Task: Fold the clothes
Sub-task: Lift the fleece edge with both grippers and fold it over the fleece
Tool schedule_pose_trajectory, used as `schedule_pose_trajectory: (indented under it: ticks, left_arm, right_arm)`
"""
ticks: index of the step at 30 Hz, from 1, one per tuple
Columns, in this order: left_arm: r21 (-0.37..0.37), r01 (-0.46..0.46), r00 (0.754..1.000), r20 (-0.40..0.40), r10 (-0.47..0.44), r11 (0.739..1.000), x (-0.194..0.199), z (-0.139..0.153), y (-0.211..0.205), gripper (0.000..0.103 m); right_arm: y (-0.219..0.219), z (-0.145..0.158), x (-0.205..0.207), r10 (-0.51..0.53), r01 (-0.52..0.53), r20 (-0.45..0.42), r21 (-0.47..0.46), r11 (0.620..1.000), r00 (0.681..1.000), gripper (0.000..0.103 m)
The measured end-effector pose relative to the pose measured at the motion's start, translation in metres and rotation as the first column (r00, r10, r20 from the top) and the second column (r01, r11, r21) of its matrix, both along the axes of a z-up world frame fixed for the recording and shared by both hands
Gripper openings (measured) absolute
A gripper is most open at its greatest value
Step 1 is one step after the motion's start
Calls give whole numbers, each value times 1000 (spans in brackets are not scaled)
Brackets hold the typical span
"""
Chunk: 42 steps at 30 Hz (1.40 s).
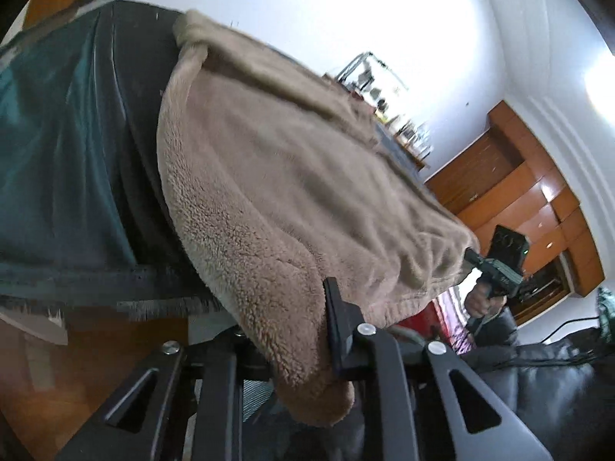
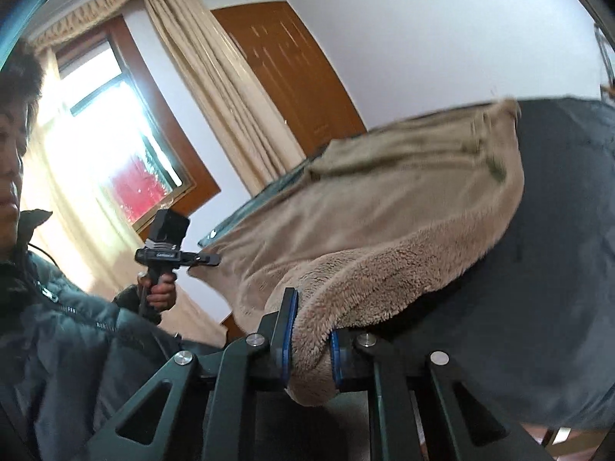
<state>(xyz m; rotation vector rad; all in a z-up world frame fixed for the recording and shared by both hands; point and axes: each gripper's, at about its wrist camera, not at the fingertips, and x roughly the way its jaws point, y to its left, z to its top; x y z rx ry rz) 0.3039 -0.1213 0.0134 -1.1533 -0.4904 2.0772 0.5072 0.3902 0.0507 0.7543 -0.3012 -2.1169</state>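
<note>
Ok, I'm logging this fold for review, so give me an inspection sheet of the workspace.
Surface: dark table, teal cloth over its far part.
Job's things: tan fleece spread on the table, near edge lifted at two corners.
Clutter: nothing seen on the table beside the fleece.
Grippers: left gripper shut on one fleece corner; right gripper shut on the other.
Cables: thin cable by the person's jacket.
Surroundings: window, curtains, wooden door, wood cabinets, black sofa.

Small print on the left hand-held gripper (image 2: 203, 258) is too blurred to read.
</note>
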Motion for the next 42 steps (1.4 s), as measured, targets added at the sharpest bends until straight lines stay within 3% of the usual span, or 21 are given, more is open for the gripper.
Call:
schedule_pose_trajectory:
  ticks: [5, 12, 17, 23, 27, 32, 37, 42]
  left_arm:
    - [-13, -16, 1000, 4, 16, 1000, -1, 9, 2, 22]
    - [30, -48, 998, 46, 46, 998, 10, 14, -21, 22]
    - [58, -72, 997, -2, 72, 996, 10, 37, -26, 22]
    - [68, -90, 988, -117, 97, 994, -6, 73, -24, 22]
    - [90, -123, 972, -191, 138, 988, -26, 98, -26, 22]
    - [105, -154, 953, -245, 176, 982, -54, 121, -26, 22]
    - [125, -188, 949, -234, 213, 974, -90, 132, -28, 22]
    - [113, -206, 948, -223, 227, 972, -129, 138, -25, 22]
  right_arm:
    - [5, 15, -9, -27, 27, -47, -14, 1000, 999, 16]
    - [8, 30, -21, -55, 51, -71, -62, 997, 996, 16]
    - [2, 30, -33, -61, 56, -75, -76, 996, 995, 16]
    - [5, 39, -44, -119, 114, -92, -57, 992, 989, 16]
    - [-2, 58, -52, -214, 225, -178, 42, 973, 960, 16]
    - [-14, 85, -65, -305, 360, -303, 148, 921, 903, 16]
    - [-20, 104, -86, -334, 415, -366, 169, 894, 869, 16]
    - [-21, 116, -115, -377, 462, -373, 173, 870, 848, 16]
